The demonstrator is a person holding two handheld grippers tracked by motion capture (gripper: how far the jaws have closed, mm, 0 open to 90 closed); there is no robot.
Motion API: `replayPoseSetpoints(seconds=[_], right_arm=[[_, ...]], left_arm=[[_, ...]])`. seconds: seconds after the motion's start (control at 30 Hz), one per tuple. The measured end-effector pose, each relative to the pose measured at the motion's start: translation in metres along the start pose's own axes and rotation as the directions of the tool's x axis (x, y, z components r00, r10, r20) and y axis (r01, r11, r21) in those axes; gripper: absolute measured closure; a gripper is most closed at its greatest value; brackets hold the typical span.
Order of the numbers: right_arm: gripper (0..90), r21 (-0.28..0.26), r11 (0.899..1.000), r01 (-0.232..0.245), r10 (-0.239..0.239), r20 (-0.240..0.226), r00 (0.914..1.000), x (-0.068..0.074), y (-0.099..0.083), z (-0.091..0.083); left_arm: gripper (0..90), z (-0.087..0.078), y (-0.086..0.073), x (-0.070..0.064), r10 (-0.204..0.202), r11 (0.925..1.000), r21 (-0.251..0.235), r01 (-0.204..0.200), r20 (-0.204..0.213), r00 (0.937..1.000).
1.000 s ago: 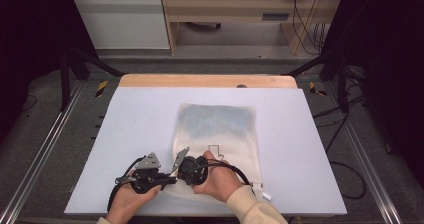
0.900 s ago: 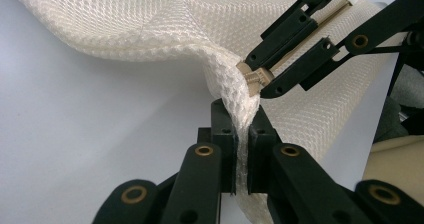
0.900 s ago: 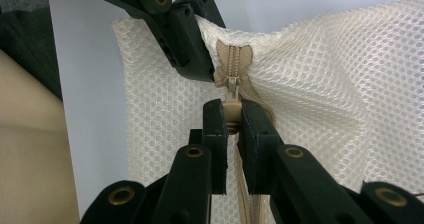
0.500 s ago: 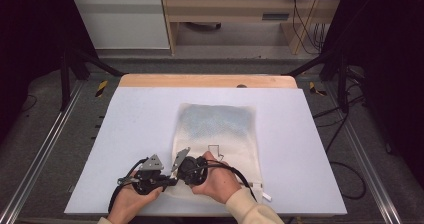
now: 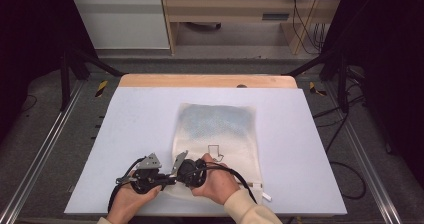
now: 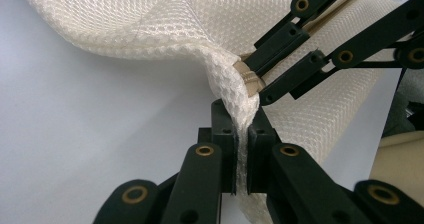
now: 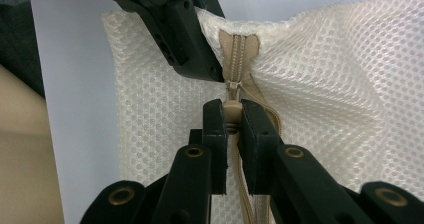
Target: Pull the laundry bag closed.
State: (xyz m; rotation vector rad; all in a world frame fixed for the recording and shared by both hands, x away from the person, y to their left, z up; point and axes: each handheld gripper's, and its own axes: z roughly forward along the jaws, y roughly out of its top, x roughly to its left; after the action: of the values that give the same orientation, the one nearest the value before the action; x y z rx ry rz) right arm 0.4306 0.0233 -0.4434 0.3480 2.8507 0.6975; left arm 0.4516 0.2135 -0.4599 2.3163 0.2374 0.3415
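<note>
A cream mesh zip bag [image 5: 220, 134] with something bluish inside lies flat on the white table [image 5: 125, 129], and both grippers meet at its near left corner. My left gripper [image 5: 166, 180] [image 6: 241, 126] is shut on the mesh beside the zipper's end, pinching up a fold of it. From the right, my right gripper [image 5: 175, 176] [image 7: 231, 116] is shut on the tan zipper pull [image 7: 231, 109], at the closed end of the tan zipper [image 7: 239, 49]. The left gripper's fingers [image 7: 185, 34] show just above the pull. The bag's corner is lifted slightly off the table.
A wooden strip [image 5: 207, 80] runs along the table's far edge. Metal frame rails [image 5: 45, 149] flank both sides, with cables on the floor at the right [image 5: 350, 179]. A small white tag [image 5: 266, 197] lies at the bag's near right corner.
</note>
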Motion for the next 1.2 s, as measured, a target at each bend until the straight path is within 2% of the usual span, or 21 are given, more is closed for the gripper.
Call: replayPoseSetpoints(seconds=[0.07, 0.23, 0.3, 0.33, 0.37, 0.4, 0.43, 0.47, 0.57, 0.67, 0.93, 1.2], right_arm=[[82.6, -0.016, 1.0, -0.016, 0.016, -0.003, 0.9999, -0.001, -0.001, -0.001], [82.6, -0.007, 1.0, -0.011, 0.011, 0.001, 0.9999, -0.002, -0.002, -0.001], [82.6, 0.015, 1.0, 0.006, -0.006, 0.02, 0.9998, -0.001, -0.002, 0.001], [82.6, 0.044, 0.999, 0.025, -0.027, 0.042, 0.9987, -0.002, -0.004, 0.005], [82.6, 0.041, 0.999, 0.016, -0.017, 0.038, 0.9991, -0.002, -0.007, 0.007], [82.6, 0.019, 1.0, -0.015, 0.014, 0.022, 0.9997, -0.004, -0.01, 0.007], [82.5, 0.013, 1.0, -0.021, 0.021, 0.025, 0.9995, -0.006, -0.012, 0.006], [82.5, 0.015, 1.0, -0.023, 0.023, 0.028, 0.9994, -0.007, -0.014, 0.005], [82.5, 0.01, 0.999, -0.036, 0.036, 0.025, 0.9991, -0.008, -0.018, 0.003], [82.5, 0.011, 0.999, -0.041, 0.041, 0.016, 0.999, -0.01, -0.022, 0.001], [82.5, -0.006, 0.999, -0.046, 0.047, 0.006, 0.9989, -0.01, -0.024, -0.005], [82.4, -0.03, 0.999, -0.031, 0.031, -0.007, 0.9995, -0.009, -0.027, -0.013]], left_arm=[[85.9, 0.0, 0.001, 0.0, 0.001, 1.0, -0.003, -0.001, -0.001, 1.0], [85.8, -0.001, 0.002, -0.002, -0.003, 1.0, -0.004, 0.003, -0.003, 1.0], [86.0, -0.004, 0.001, 0.002, -0.007, 0.9982, -0.059, 0.008, 0.028, 0.9996], [86.0, -0.009, 0.002, 0.002, -0.01, 0.9985, -0.053, 0.01, 0.006, 0.9999], [86.0, -0.009, 0.002, 0.002, -0.01, 0.9985, -0.053, 0.01, 0.006, 0.9999], [85.9, -0.011, 0.001, 0.002, -0.015, 0.9994, -0.032, 0.014, -0.02, 0.9997], [86.0, -0.01, -0.005, 0.006, -0.032, 0.9983, -0.05, 0.032, -0.003, 0.9995], [86.0, -0.01, -0.004, 0.005, -0.037, 0.9982, -0.047, 0.036, -0.008, 0.9993], [85.9, -0.01, 0.001, 0.001, -0.023, 0.9991, -0.037, 0.022, -0.025, 0.9994], [85.9, -0.009, 0.001, 0.001, -0.011, 0.9994, -0.034, 0.011, -0.023, 0.9997], [85.9, -0.008, 0.0, 0.0, -0.014, 0.9992, -0.037, 0.014, -0.018, 0.9997], [85.8, -0.008, 0.0, -0.003, -0.017, 0.9989, -0.044, 0.016, -0.022, 0.9996]])
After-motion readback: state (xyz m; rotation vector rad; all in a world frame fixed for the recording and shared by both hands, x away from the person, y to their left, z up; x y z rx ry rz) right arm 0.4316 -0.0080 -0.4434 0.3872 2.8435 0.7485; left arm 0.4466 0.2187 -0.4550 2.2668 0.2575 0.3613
